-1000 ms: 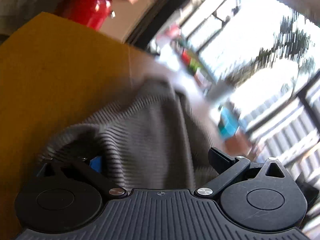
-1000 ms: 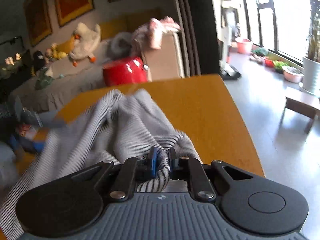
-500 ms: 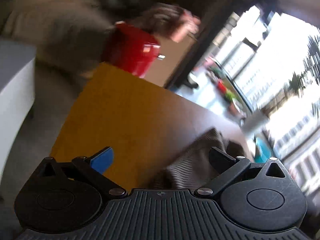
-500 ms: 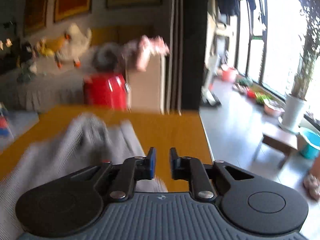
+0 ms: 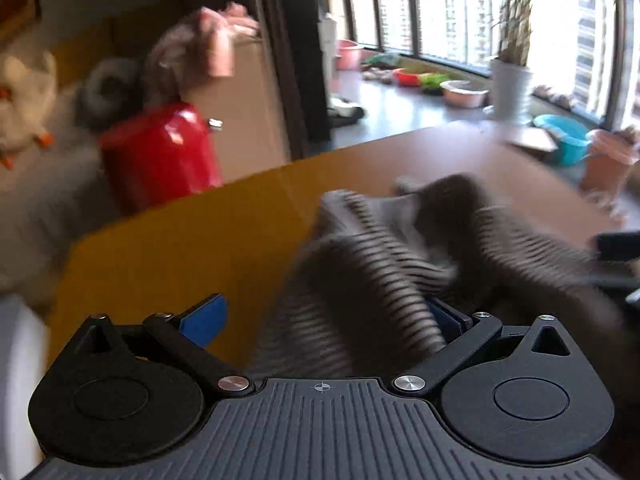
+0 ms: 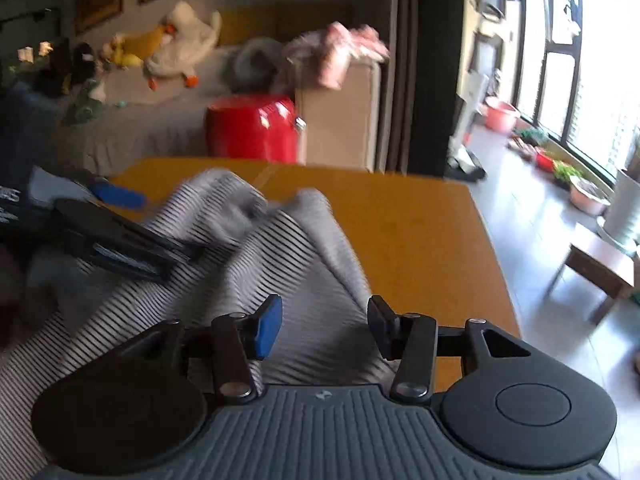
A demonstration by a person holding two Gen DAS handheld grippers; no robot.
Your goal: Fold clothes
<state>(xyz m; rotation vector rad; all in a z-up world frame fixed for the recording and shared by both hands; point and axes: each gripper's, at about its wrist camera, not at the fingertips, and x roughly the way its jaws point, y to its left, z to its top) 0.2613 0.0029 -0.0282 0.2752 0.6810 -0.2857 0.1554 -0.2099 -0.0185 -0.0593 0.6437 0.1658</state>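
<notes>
A grey garment with thin dark stripes (image 6: 304,264) lies crumpled on the yellow wooden table (image 6: 404,232). My right gripper (image 6: 325,326) hovers over its near edge with its jaws opening. The cloth passes below and between the pads, and neither pad presses on it. In the left wrist view the same garment (image 5: 380,264) is bunched up on the table (image 5: 180,248). My left gripper (image 5: 328,320) stands wide open, and a fold of cloth drapes against its right finger. The right wrist view shows the left gripper (image 6: 120,220) at the garment's left side, its blue pad bare.
A red container (image 6: 252,128) and a cardboard box (image 6: 340,120) with pink cloth on it stand beyond the table's far edge. Behind them is a sofa with plush toys (image 6: 176,44). A low wooden stool (image 6: 600,264) and plant pots stand by the window on the right.
My right gripper, shut on the garment's edge a second ago, has spread its jaws and let go. The left gripper swung away to the left, then rolled back onto the garment, open throughout.
</notes>
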